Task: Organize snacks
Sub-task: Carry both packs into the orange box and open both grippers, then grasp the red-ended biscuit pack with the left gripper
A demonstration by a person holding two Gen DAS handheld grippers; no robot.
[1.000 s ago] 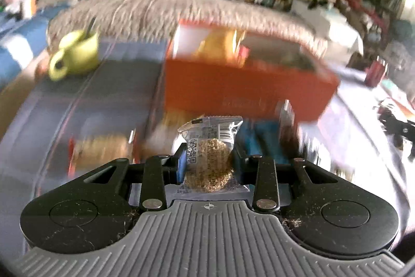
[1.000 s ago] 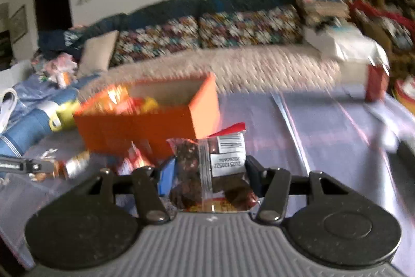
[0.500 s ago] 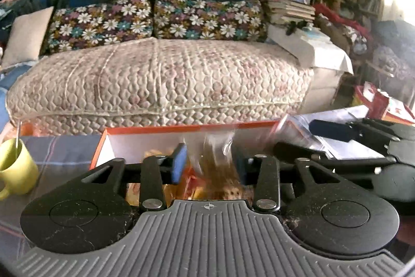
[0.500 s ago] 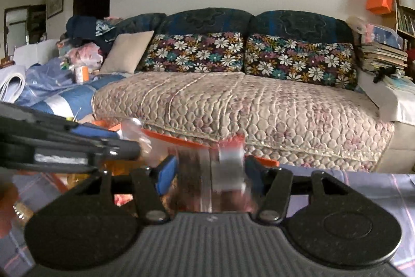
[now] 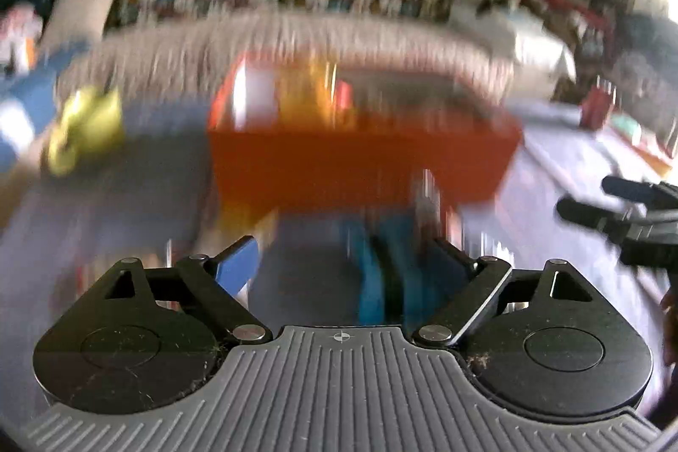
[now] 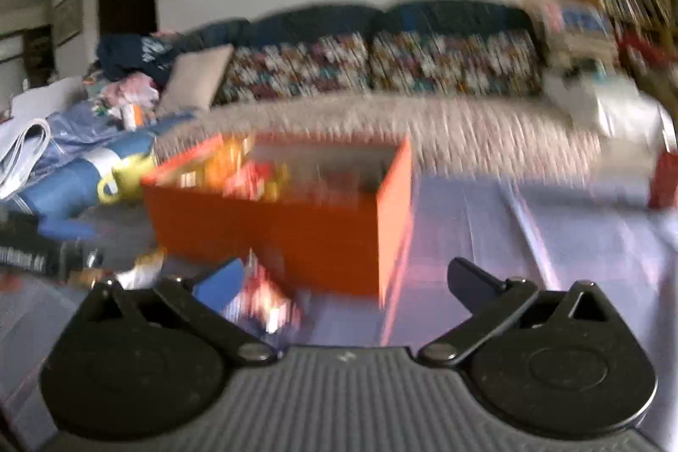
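Between picks: I am spreading both my left tongs (image 5: 343, 253) and right tongs (image 6: 345, 276), nothing gripped; orange box (image 6: 296, 223) holding snacks just beyond; loose packets (image 6: 262, 303) lying near, awaiting the next grasp.

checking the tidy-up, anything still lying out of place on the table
Yes. Several snack packets are outside the orange box: a red and silver packet lies on the cloth right in front of it, and a blue packet lies near the left gripper. Motion blur hides finer detail.
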